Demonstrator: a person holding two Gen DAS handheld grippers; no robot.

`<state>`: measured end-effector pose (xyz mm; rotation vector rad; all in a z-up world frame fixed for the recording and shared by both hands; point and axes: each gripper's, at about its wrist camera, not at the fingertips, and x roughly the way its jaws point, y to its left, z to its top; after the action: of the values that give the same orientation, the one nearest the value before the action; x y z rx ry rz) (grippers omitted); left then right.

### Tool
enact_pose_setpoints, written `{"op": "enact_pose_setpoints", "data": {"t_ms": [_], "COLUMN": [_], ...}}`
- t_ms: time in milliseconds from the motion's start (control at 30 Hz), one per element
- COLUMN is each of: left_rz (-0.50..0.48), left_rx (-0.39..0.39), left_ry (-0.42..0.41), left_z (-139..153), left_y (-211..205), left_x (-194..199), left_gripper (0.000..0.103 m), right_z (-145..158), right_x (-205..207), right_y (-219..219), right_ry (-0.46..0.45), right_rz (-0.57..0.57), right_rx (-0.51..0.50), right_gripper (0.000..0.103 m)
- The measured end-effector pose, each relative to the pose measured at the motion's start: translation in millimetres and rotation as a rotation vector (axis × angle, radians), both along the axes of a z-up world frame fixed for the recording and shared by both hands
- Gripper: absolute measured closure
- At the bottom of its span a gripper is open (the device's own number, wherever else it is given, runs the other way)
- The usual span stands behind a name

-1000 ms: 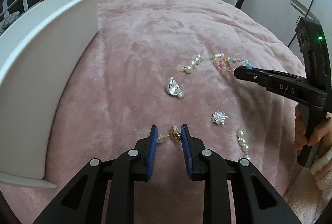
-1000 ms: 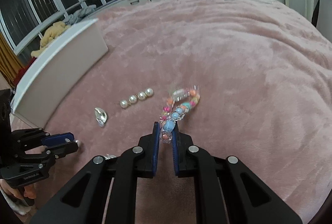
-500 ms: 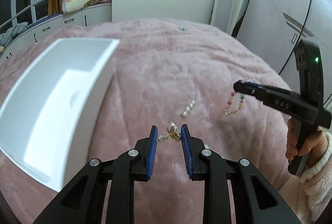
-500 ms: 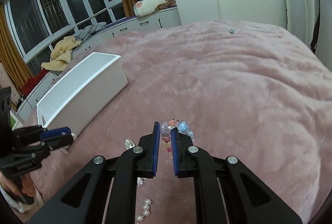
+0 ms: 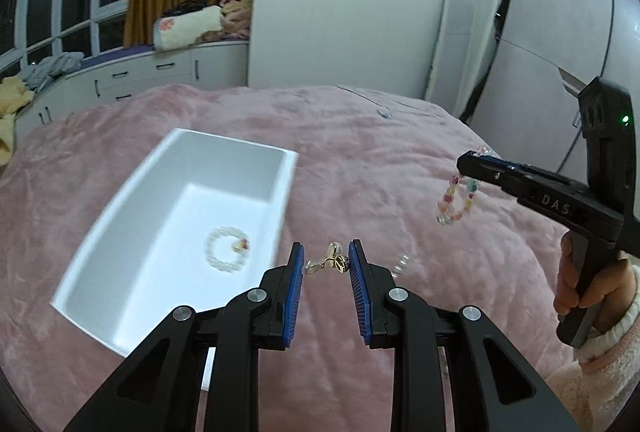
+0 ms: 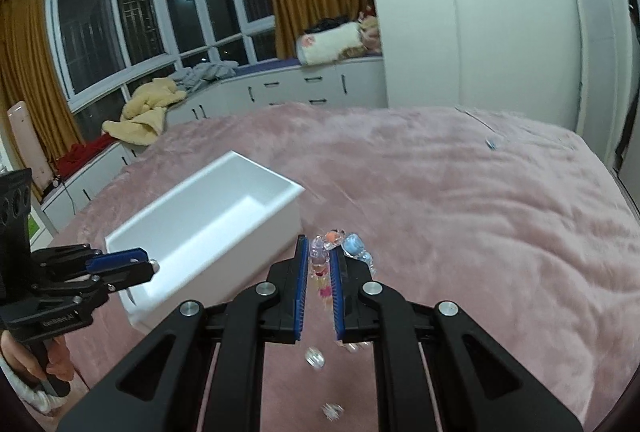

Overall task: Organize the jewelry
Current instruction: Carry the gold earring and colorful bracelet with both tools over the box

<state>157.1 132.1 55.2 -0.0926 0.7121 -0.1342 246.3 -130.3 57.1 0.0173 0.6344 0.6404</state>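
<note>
Clearly both pieces are handling as light, limp and snag-prone: right of the white box (image 5: 176,224), the left gripper (image 5: 326,264) is pinching a gold earring (image 5: 332,263) while the right gripper (image 6: 319,266) is clamping a dangling beaded bracelet (image 5: 456,201) by one bead.

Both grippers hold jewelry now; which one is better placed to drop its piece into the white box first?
Probably left: the left gripper holds its earring beside the box, while the right gripper and bracelet hang farther away.
</note>
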Motion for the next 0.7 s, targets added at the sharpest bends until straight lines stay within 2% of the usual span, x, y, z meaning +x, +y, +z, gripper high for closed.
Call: {"op": "enact_pose_setpoints", "data": {"t_ms": [333, 700], "left_rz": [0.088, 0.140], "left_rx": [-0.002, 0.017], "left_ry": [-0.008, 0.048], "left_z": [8, -16], "left_y": [52, 85], "left_x": [5, 18], "left_gripper": [0.075, 0.075], "right_z": [36, 40], "right_x": [8, 22], "right_y": [84, 155], "right_ry": [-0.059, -0.058], "right_rz": [0.119, 0.204], "right_rx": [-0.005, -0.035], "right_gripper": [0.092, 0.092]}}
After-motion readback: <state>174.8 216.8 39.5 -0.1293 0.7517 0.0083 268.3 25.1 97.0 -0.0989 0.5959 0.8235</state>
